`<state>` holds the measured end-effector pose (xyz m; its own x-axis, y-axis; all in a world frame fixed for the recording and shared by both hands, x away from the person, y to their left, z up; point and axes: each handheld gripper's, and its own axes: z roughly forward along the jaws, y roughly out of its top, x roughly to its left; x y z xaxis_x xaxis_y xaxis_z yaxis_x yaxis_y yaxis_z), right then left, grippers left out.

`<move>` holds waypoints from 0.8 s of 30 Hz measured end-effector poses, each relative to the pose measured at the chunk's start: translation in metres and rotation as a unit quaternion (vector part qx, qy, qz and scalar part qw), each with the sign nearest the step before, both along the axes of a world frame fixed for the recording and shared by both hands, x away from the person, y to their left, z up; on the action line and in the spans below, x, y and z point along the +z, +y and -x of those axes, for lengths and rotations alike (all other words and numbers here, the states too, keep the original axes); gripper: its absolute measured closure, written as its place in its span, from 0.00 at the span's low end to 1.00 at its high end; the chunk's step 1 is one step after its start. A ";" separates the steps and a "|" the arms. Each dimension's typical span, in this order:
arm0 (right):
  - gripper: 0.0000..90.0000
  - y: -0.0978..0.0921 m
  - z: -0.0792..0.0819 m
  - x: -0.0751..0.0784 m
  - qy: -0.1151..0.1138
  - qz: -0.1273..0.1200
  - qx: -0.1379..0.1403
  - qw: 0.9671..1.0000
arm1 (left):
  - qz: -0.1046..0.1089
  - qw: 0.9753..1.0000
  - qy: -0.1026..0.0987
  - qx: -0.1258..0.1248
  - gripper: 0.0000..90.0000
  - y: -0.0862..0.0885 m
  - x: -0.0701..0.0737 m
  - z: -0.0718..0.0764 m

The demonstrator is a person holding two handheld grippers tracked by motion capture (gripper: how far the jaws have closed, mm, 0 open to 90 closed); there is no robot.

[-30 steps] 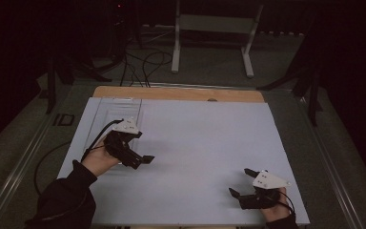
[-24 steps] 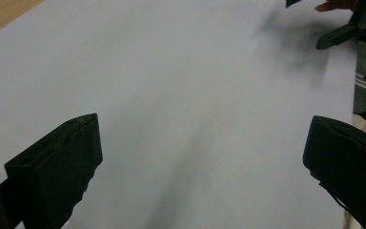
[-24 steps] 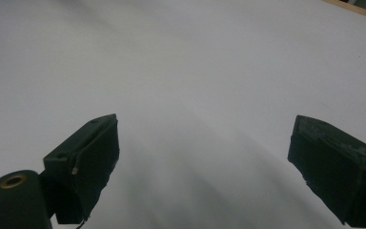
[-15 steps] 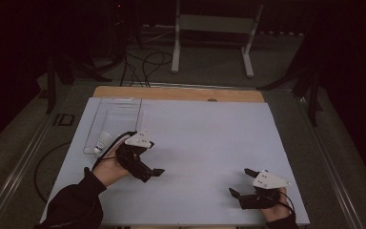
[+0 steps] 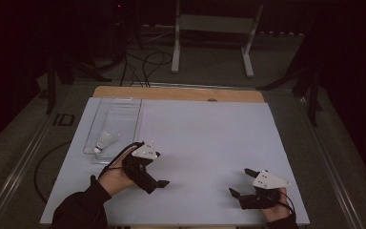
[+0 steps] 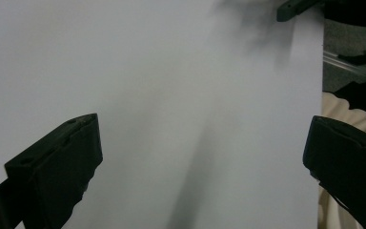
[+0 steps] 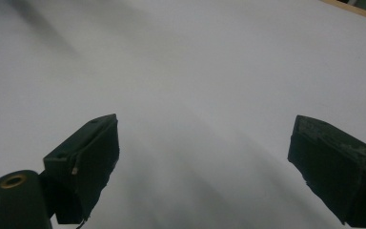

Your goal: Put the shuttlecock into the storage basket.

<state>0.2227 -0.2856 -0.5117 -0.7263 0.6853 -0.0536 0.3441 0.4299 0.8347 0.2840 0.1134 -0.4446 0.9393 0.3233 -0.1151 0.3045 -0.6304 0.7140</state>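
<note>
Though dim, both grippers' fingers gape empty; shuttlecock [image 5: 106, 141] in tray [image 5: 124, 106] barely discernible.

a shuttlecock [image 5: 104, 142] lies in the tray [image 5: 124, 106] at the table's [image 5: 209, 129] far left.

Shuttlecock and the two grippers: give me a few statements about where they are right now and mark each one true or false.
1. The shuttlecock lies inside the clear tray. True.
2. The left gripper grips the shuttlecock. False: its jaws stand wide apart over bare white table, holding nothing.
3. The right gripper is open. True.
4. The tray sits at the table's right edge. False: it sits at the far left.
</note>
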 end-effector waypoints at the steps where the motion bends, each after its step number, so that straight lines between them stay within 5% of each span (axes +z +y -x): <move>1: 0.11 0.000 0.000 0.000 0.001 0.000 0.000 1.000 | 0.001 1.000 0.001 -0.002 0.00 -0.001 -0.003 0.002; 24: 0.11 0.000 0.001 0.001 0.001 0.000 0.000 1.000 | -0.016 1.000 0.000 0.014 0.00 0.016 -0.036 0.028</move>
